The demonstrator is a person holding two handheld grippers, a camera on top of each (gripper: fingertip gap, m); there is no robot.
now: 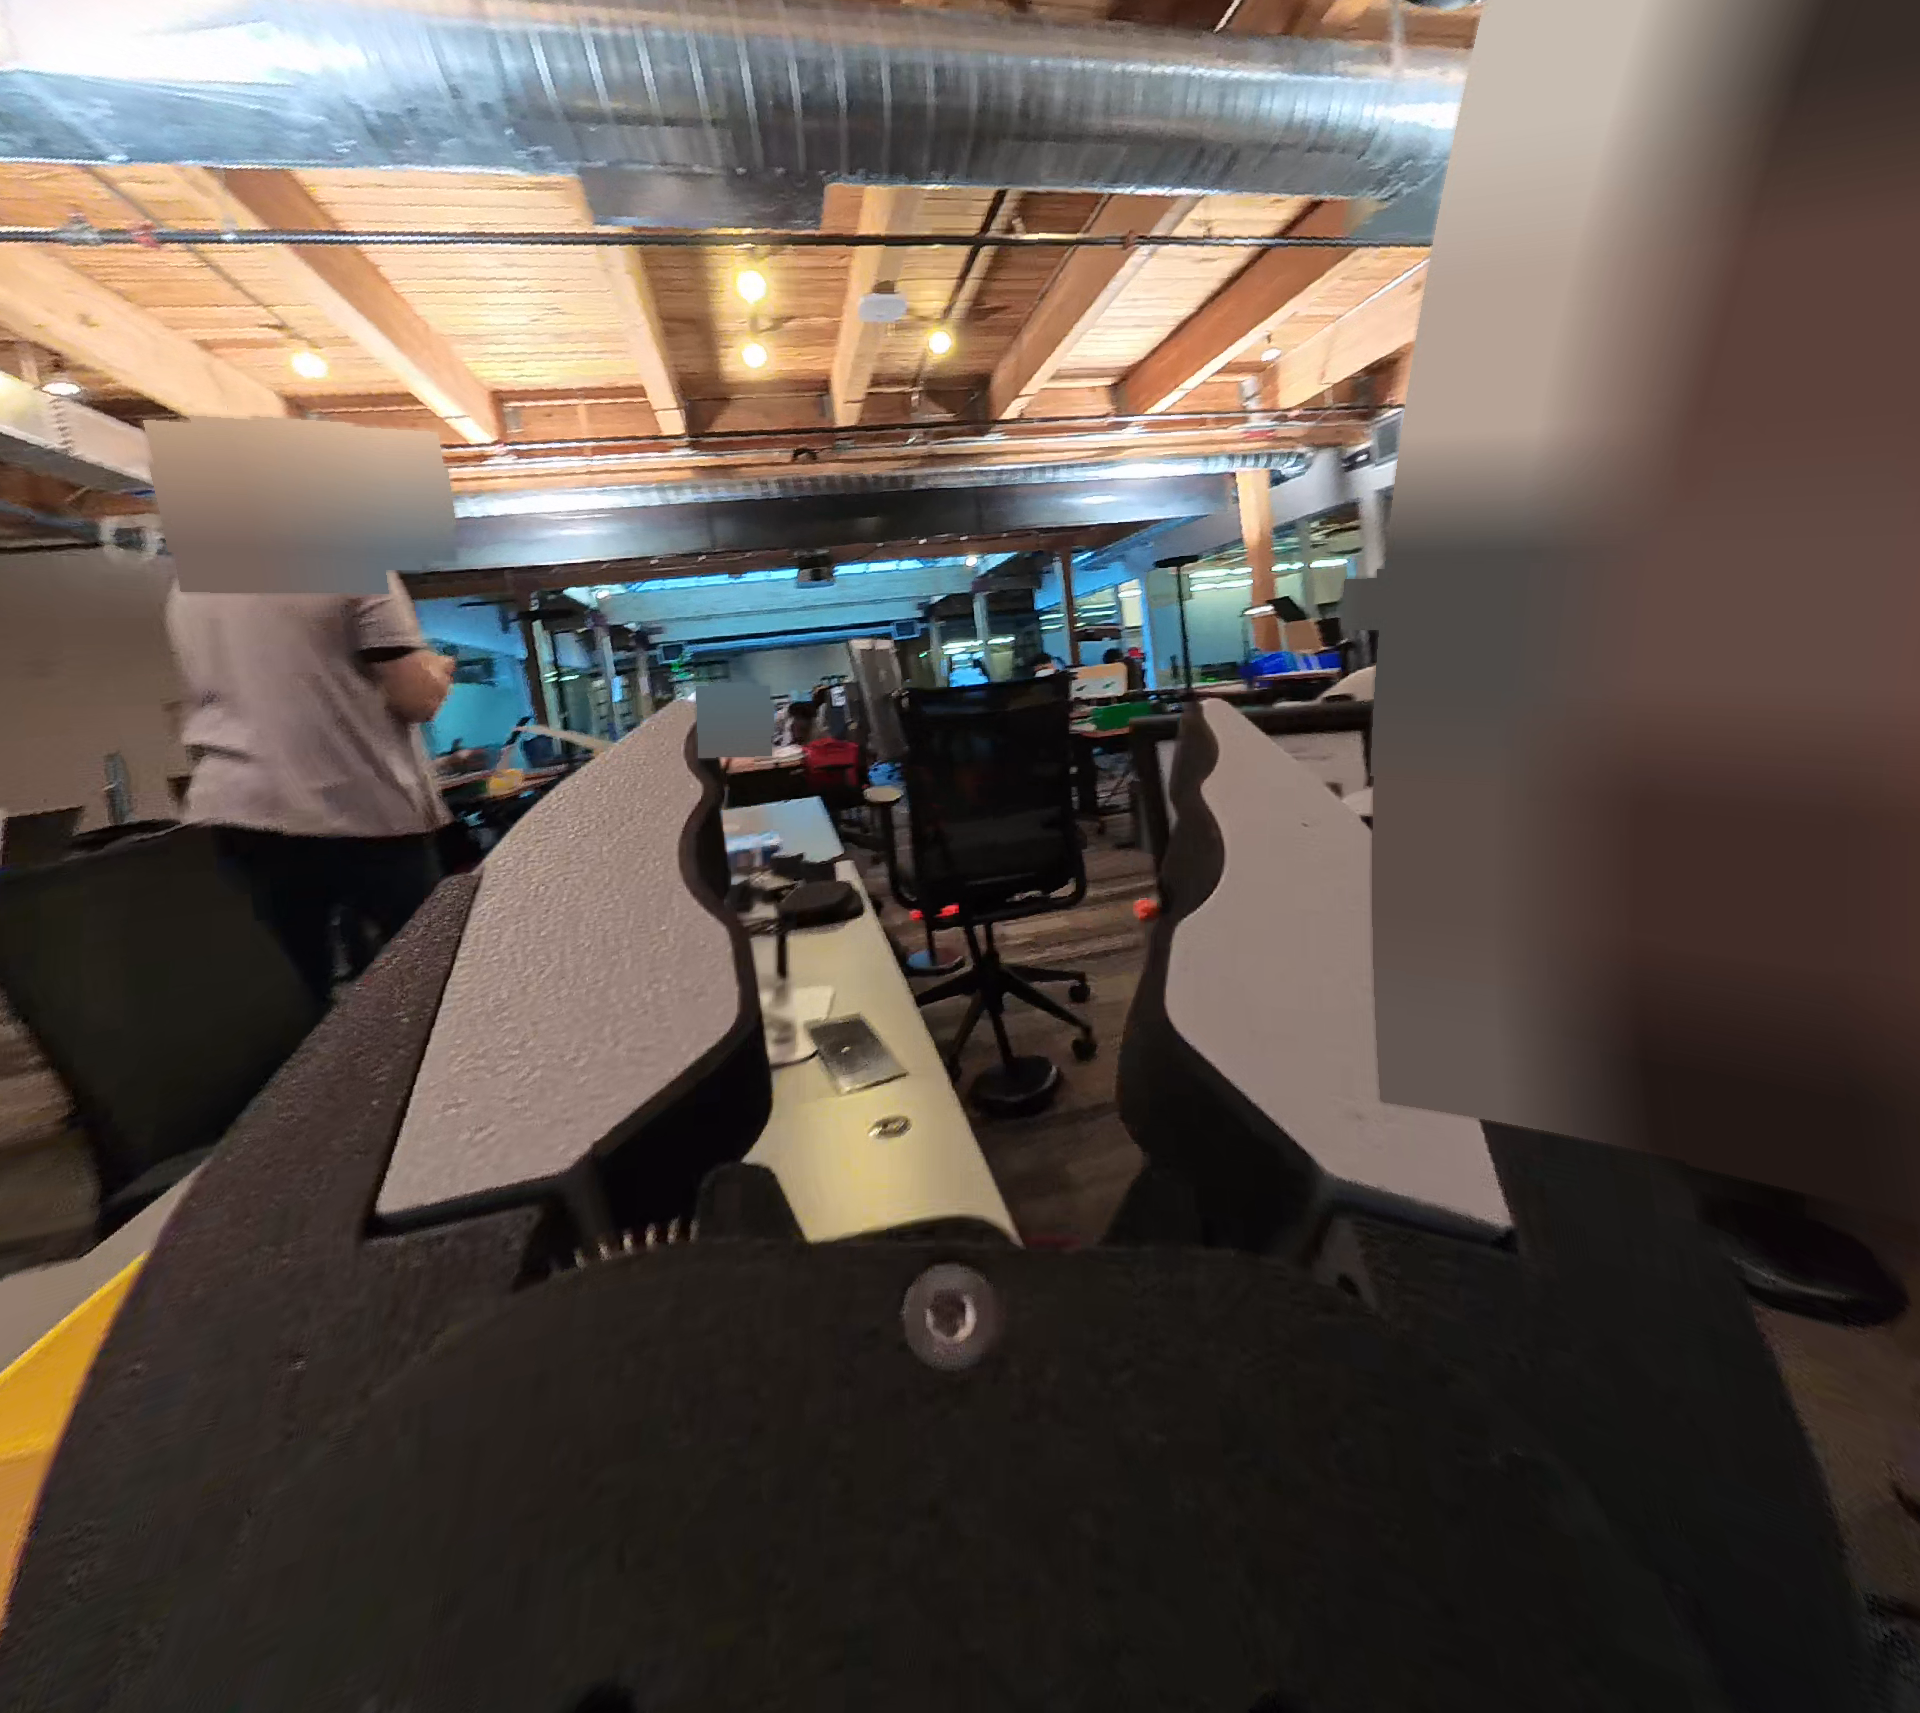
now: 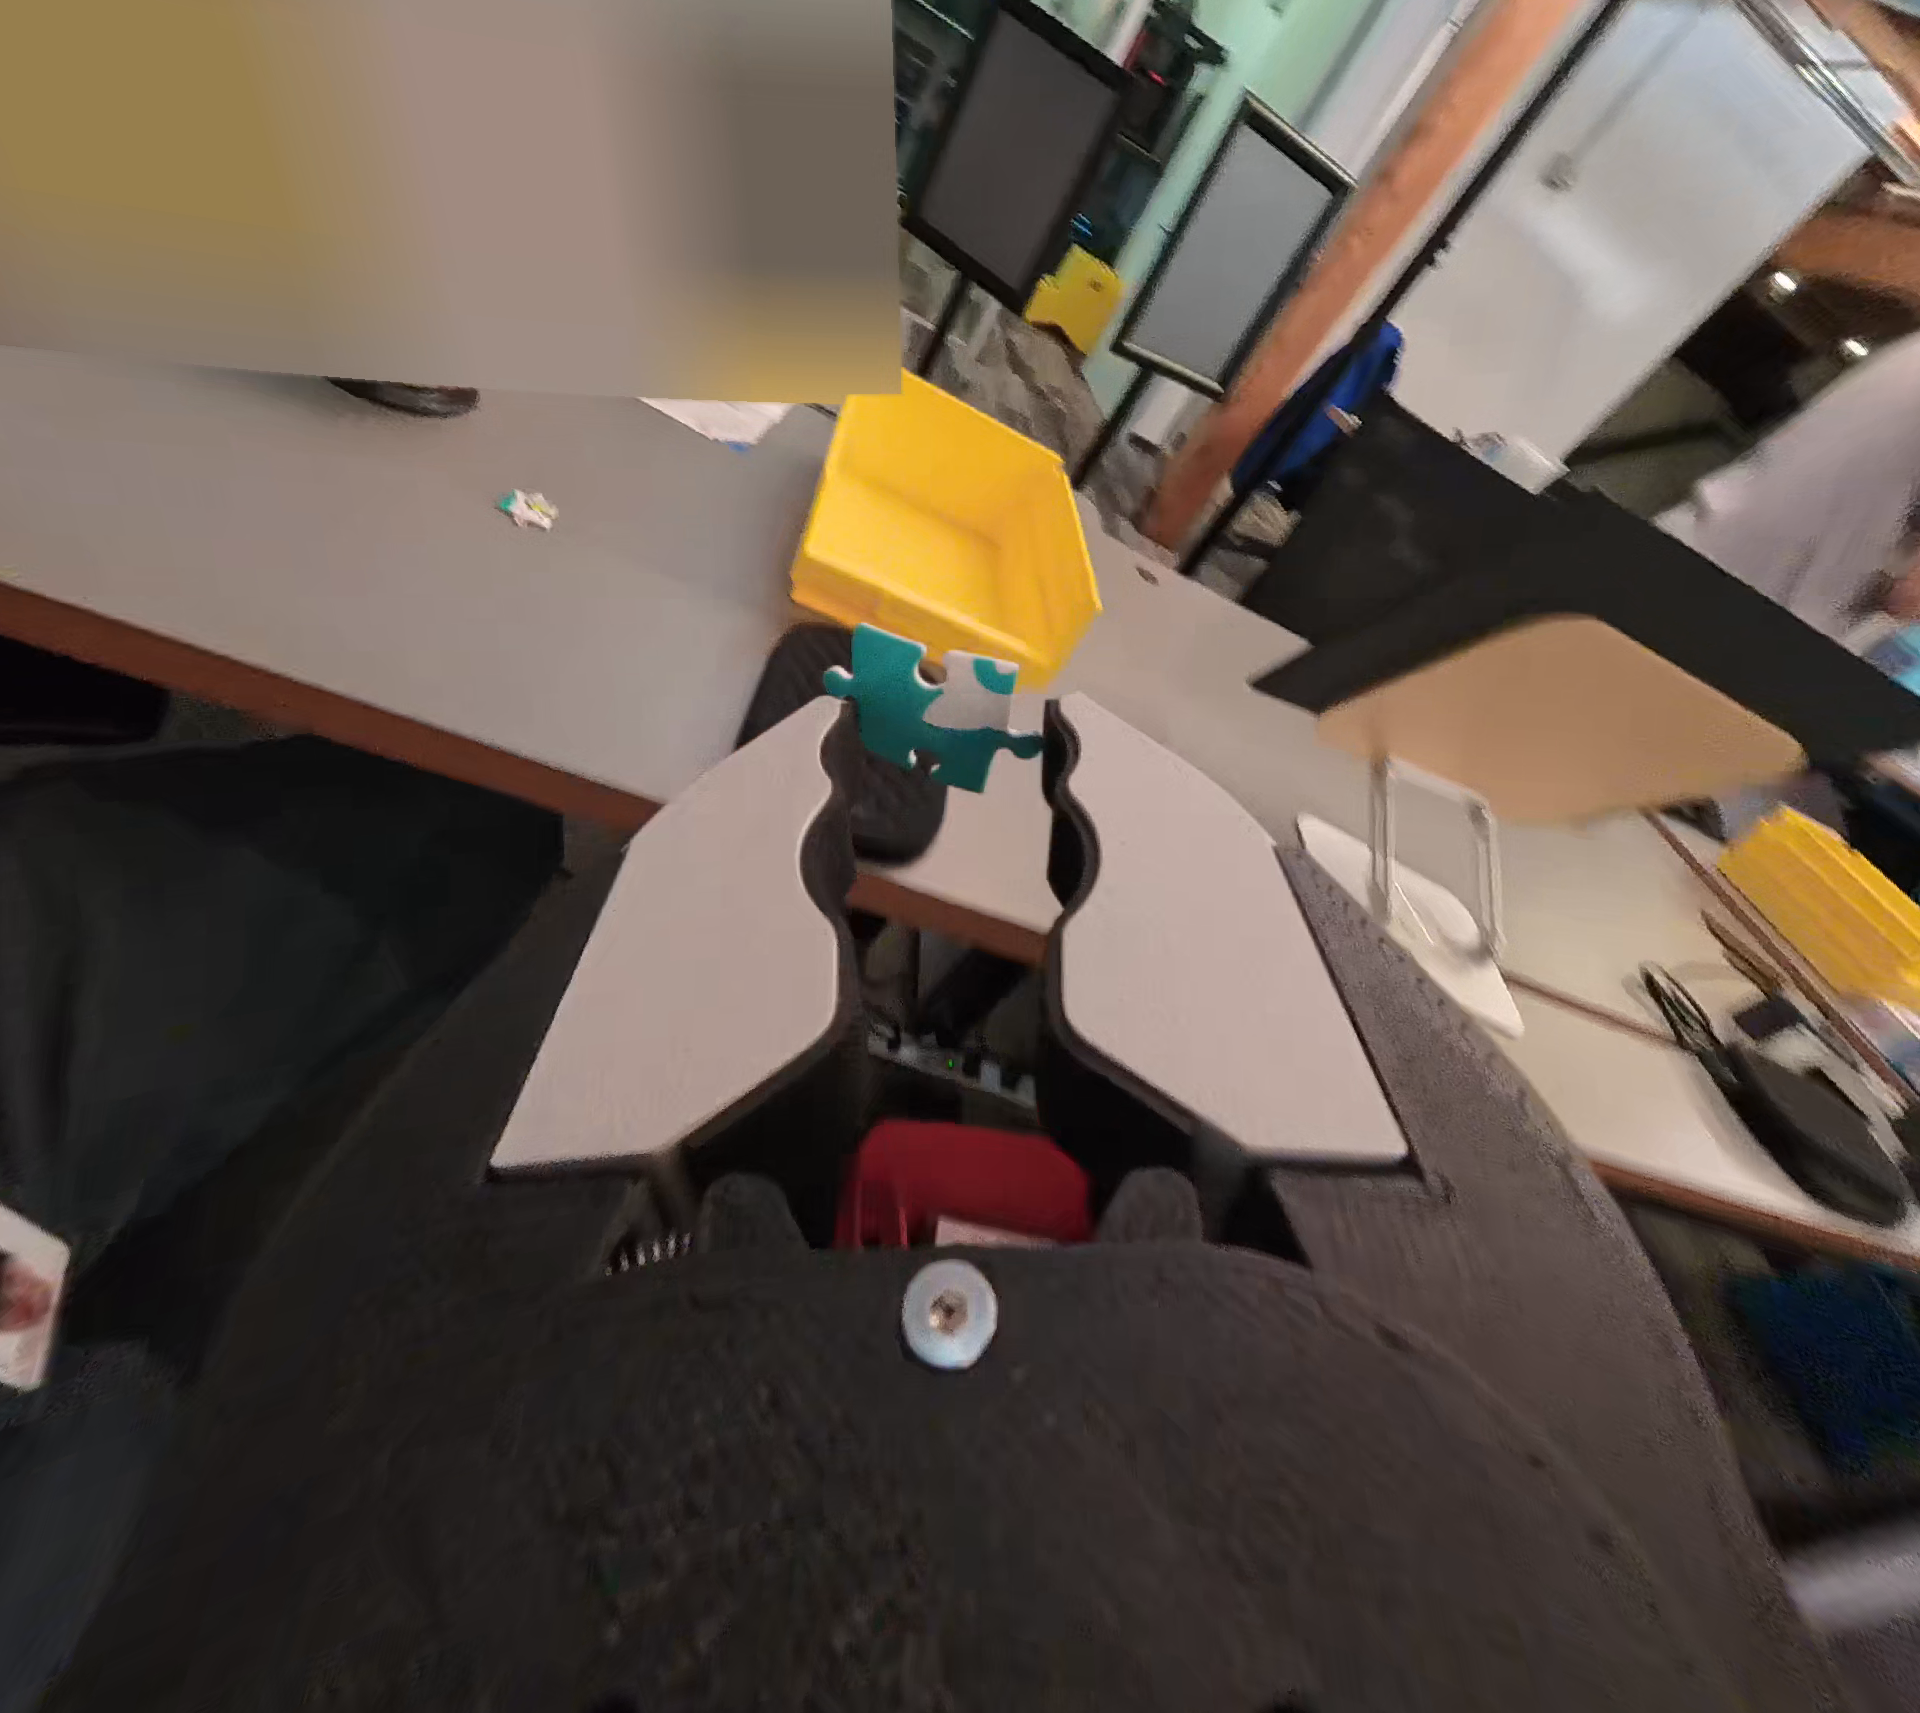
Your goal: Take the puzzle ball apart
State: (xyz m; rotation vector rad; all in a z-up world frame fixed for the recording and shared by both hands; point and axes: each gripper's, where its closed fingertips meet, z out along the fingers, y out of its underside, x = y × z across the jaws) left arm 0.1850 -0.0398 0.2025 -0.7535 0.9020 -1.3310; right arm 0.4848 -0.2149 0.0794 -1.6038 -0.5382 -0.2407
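Yellow bin (image 2: 940, 541) on grey table (image 2: 312, 520); black office chair (image 1: 987, 816) beyond

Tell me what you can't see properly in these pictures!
- Puzzle ball: not in either view; only joined teal-and-white puzzle pieces show at the right hand-held gripper, grip unclear.
- Small white scrap on the table: too small.
- Right view, upper left: blur patch.
- Left view, right side: blur patch.

Puzzle pieces (image 2: 928, 707), teal and white, interlocked, sitting tilted in the air; small loose piece (image 2: 528, 509) lying apart.
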